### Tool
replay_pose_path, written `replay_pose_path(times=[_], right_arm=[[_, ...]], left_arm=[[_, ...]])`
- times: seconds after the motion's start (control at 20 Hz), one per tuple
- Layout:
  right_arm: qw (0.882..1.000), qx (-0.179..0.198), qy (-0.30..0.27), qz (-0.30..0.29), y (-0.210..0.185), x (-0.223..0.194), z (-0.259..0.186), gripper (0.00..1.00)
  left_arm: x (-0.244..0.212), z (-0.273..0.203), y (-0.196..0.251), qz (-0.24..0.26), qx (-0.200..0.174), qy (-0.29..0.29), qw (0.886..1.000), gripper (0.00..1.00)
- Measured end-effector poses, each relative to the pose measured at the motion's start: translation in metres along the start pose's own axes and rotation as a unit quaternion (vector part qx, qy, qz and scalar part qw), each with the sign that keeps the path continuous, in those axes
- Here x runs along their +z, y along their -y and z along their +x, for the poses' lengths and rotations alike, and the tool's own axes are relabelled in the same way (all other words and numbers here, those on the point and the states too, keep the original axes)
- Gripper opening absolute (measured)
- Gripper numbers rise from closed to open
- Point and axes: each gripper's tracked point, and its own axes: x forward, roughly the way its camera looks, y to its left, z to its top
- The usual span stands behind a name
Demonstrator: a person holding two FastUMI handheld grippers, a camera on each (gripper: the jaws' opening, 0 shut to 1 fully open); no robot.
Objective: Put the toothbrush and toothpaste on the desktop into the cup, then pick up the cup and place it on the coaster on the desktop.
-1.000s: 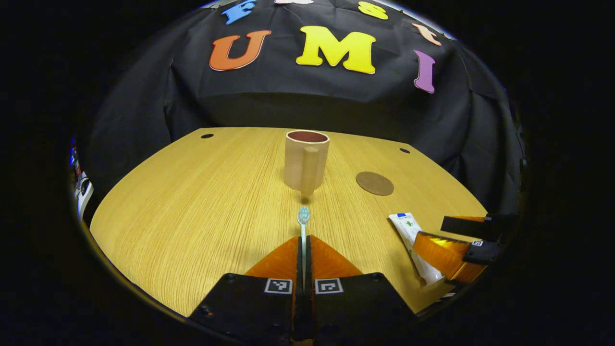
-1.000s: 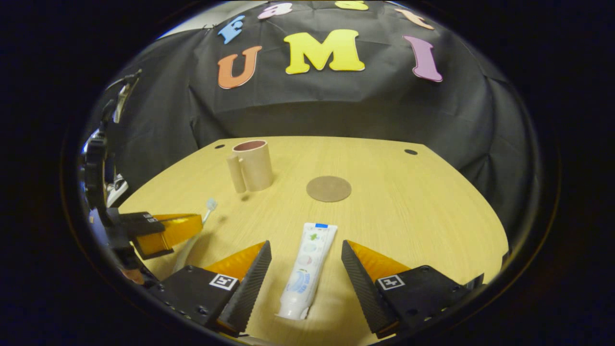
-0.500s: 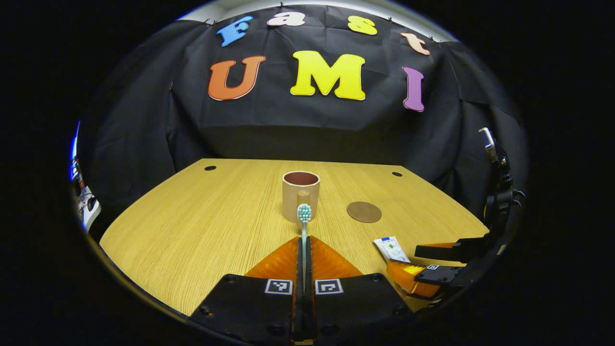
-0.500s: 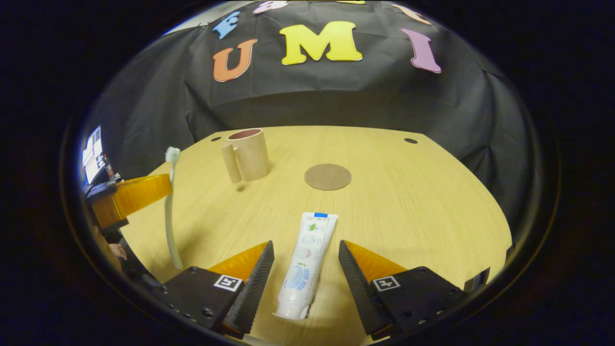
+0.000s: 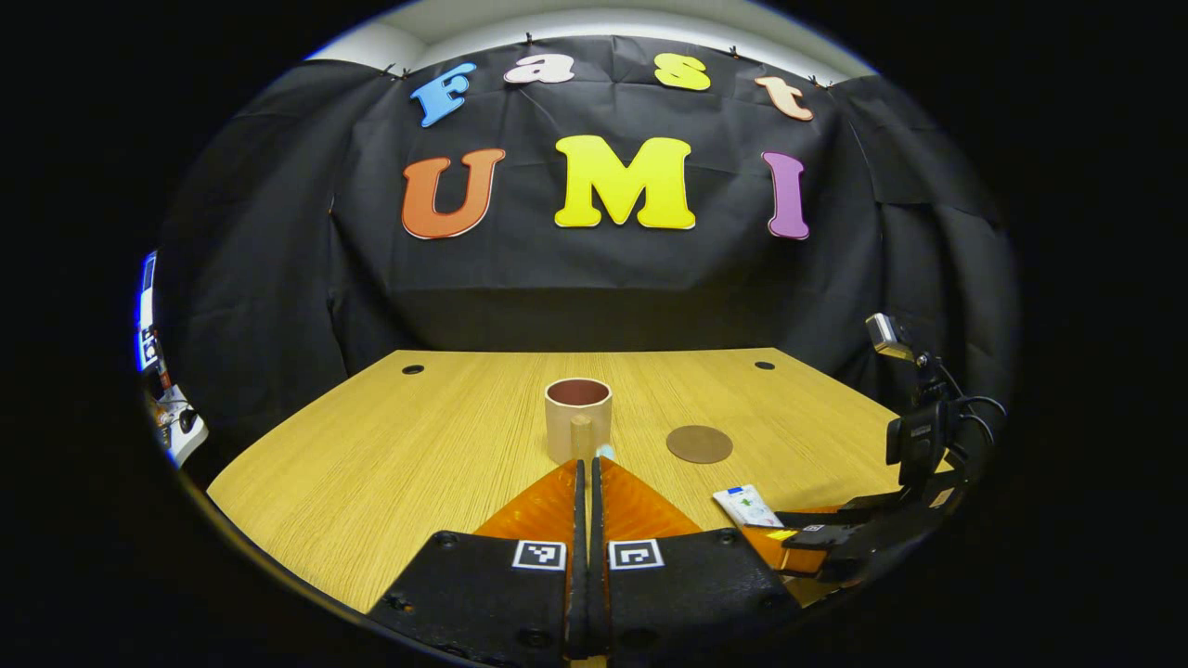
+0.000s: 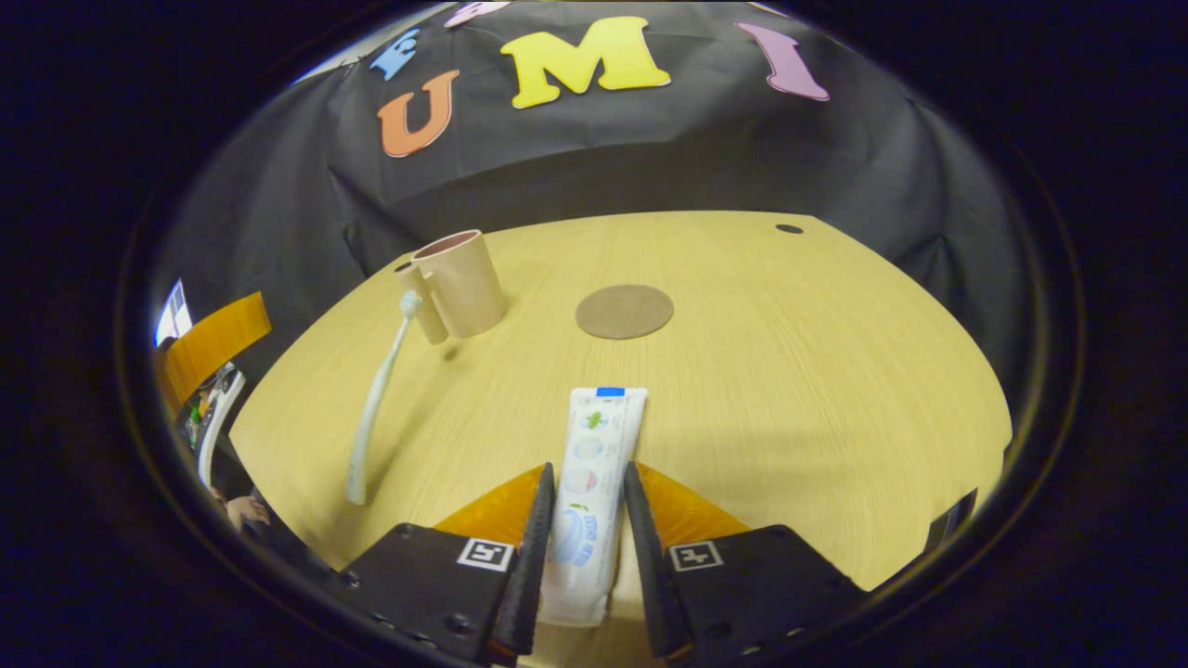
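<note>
The left hand-held gripper (image 5: 586, 464) is shut tight on the long pale toothbrush with a light blue head (image 6: 376, 401) and holds it up in the air, near the tan cup with a side handle (image 5: 577, 419). The cup stands in the middle of the yellow wooden table (image 5: 390, 445). In the left gripper view just a tiny bit of the brush head peeks out past the fingers.

The right hand-held gripper (image 6: 585, 487) has its fingers close on both sides of the white toothpaste tube with a blue end (image 6: 587, 464), which lies flat on the table. They look like they are touching the tube, but I cannot be sure they squeeze it yet.

To do this step well, I think the brush should go over the cup's open top, point down, and then be let go gently so the cup does not tip.

The round brown coaster (image 6: 624, 311) lies just beside the cup, with nothing on it. The inside of the cup is too dark to see into.
</note>
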Motion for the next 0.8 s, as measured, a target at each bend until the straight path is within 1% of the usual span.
replay_pose_path(times=[0.05,0.1,0.25,0.45,0.65,0.75,0.8], right_arm=[[1.000,0.003,0.001,-0.003,0.000,0.000,0.000,0.41],[1.000,0.006,0.000,-0.005,-0.001,0.000,0.000,0.40],[1.000,0.016,0.003,-0.001,-0.001,0.001,0.001,0.34],[1.000,0.021,0.015,-0.007,-0.004,0.001,0.000,0.34],[0.999,0.020,0.023,-0.010,-0.004,0.003,0.000,0.34],[0.999,0.023,0.023,-0.005,-0.003,0.002,0.000,0.34],[0.999,0.025,0.023,-0.003,-0.003,0.003,0.000,0.34]], left_arm=[[-0.001,0.000,0.002,-0.002,-0.001,-0.003,1.000,0.03],[-0.002,0.000,0.004,-0.005,-0.006,-0.007,1.000,0.03],[-0.020,0.005,0.010,-0.022,-0.022,-0.037,0.999,0.03],[-0.053,0.012,0.023,-0.054,-0.047,-0.100,0.992,0.03],[-0.080,0.021,0.040,-0.064,-0.068,-0.146,0.985,0.05],[-0.089,0.024,0.047,-0.063,-0.074,-0.162,0.982,0.11],[-0.089,0.026,0.050,-0.059,-0.080,-0.161,0.982,0.21]])
